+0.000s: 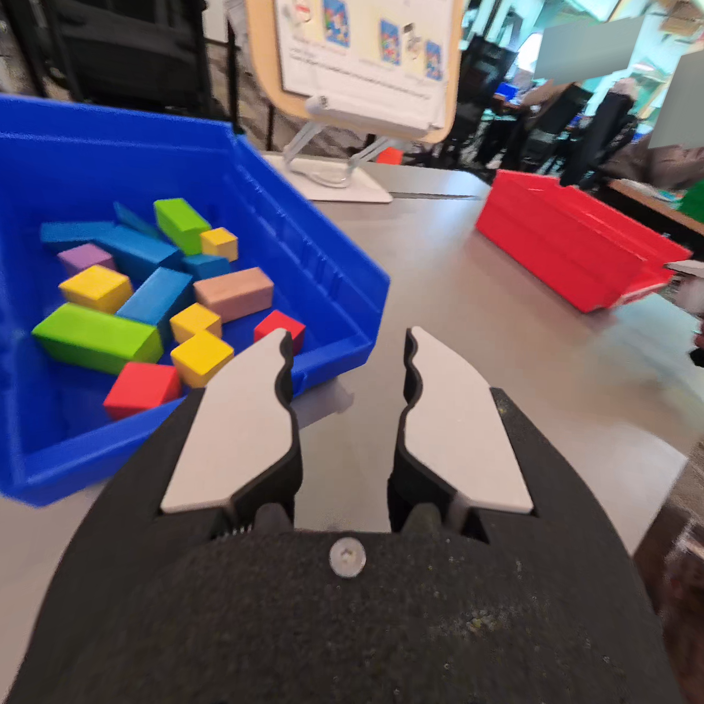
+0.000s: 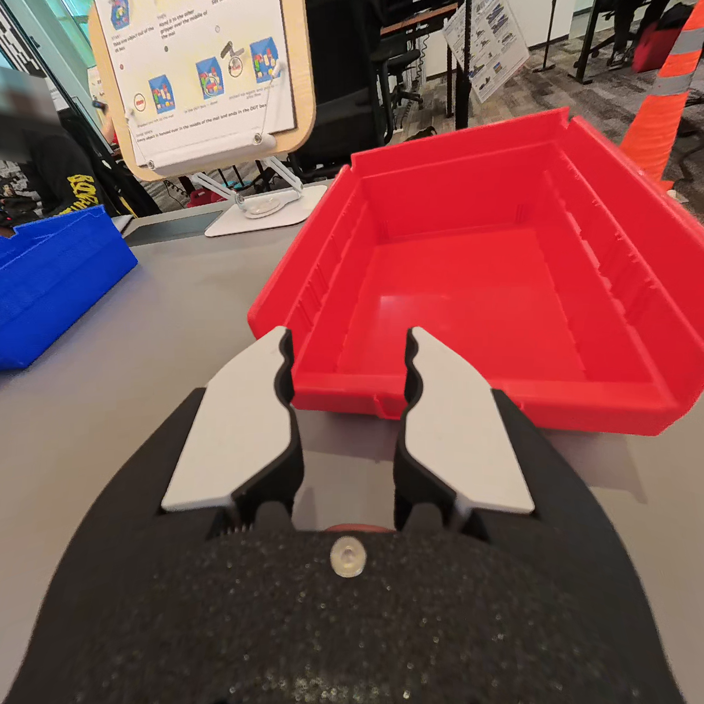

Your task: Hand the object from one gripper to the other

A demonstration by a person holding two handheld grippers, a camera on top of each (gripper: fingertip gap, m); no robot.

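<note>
The left gripper (image 1: 348, 335) hangs with its jaws spread and nothing between them, just beside the near corner of the blue bin (image 1: 343, 266), well placed, I judge, to reach in. That bin holds the task's objects: a jumble of coloured blocks, a small red cube (image 1: 280, 324) nearest the fingertips.

The right gripper (image 2: 348, 335) is likewise spread and holds nothing, poised at the front lip of the red bin (image 2: 609, 198), which is bare inside, probably the receiving side.

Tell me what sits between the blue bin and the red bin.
Only bare grey table lies between the blue bin and the red bin; the left wrist view shows it best.
</note>
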